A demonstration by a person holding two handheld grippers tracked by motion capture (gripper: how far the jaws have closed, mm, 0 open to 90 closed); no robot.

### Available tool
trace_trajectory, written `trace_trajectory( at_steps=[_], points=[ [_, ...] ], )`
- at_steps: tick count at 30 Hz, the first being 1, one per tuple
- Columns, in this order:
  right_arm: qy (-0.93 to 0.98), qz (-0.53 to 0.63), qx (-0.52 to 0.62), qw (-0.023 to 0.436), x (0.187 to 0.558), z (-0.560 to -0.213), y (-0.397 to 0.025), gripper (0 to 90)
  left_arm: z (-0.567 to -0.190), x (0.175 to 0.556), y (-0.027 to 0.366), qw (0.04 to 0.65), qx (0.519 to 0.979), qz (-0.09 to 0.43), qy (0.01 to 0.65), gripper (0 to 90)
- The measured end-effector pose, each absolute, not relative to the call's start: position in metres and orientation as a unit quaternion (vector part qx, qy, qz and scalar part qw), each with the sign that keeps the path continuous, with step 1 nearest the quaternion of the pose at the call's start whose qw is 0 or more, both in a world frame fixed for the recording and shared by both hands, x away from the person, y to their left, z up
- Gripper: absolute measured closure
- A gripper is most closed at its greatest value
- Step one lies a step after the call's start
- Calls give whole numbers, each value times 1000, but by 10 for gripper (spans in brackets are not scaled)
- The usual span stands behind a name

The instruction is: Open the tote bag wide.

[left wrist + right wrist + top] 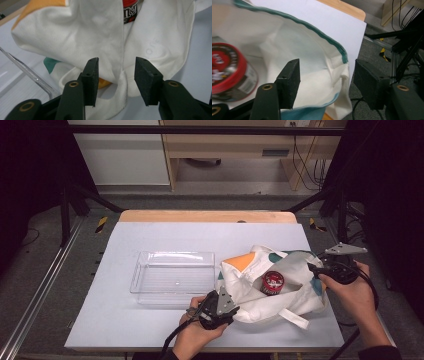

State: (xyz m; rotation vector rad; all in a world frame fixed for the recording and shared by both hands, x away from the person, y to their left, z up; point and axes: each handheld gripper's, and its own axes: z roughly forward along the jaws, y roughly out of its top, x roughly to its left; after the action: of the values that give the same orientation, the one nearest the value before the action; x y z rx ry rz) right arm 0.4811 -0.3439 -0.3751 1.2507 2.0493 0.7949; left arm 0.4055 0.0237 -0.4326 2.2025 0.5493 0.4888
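Black two-jaw grippers (235,312) (311,268), brass rivets, grey three-cornered top plates, black trailing cables, dark sleeves

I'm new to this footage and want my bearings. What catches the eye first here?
A crumpled white cloth bag on the table's right half, held between the left gripper and right gripper, both open. A red-lidded jar lies in its mouth; a clear plastic tray sits just left.

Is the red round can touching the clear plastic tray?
Apart. The high view shows the red round can lying in the white cloth bag, with bag fabric and bare table between it and the clear plastic tray.
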Motion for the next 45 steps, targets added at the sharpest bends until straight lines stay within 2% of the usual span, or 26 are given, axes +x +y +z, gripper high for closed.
trace_trajectory(
  at_steps=[6,12,22,32,36,45],
  points=[
    [772,315,461,303,457,-360,-325,356,-404,410,18,408,865,211,204,469],
    [771,318,467,294,444,-361,-312,307,-376,422,5,414,862,222,190,407],
    [765,310,482,294,448,-368,-308,314,-358,444,-36,403,871,226,171,372],
    [762,308,489,292,455,-372,-304,328,-366,456,-46,380,882,217,174,385],
    [765,300,489,293,455,-374,-301,327,-367,461,-43,361,887,229,176,445],
    [765,287,497,292,444,-383,-309,327,-364,477,-32,365,882,224,196,568]
  ],
)
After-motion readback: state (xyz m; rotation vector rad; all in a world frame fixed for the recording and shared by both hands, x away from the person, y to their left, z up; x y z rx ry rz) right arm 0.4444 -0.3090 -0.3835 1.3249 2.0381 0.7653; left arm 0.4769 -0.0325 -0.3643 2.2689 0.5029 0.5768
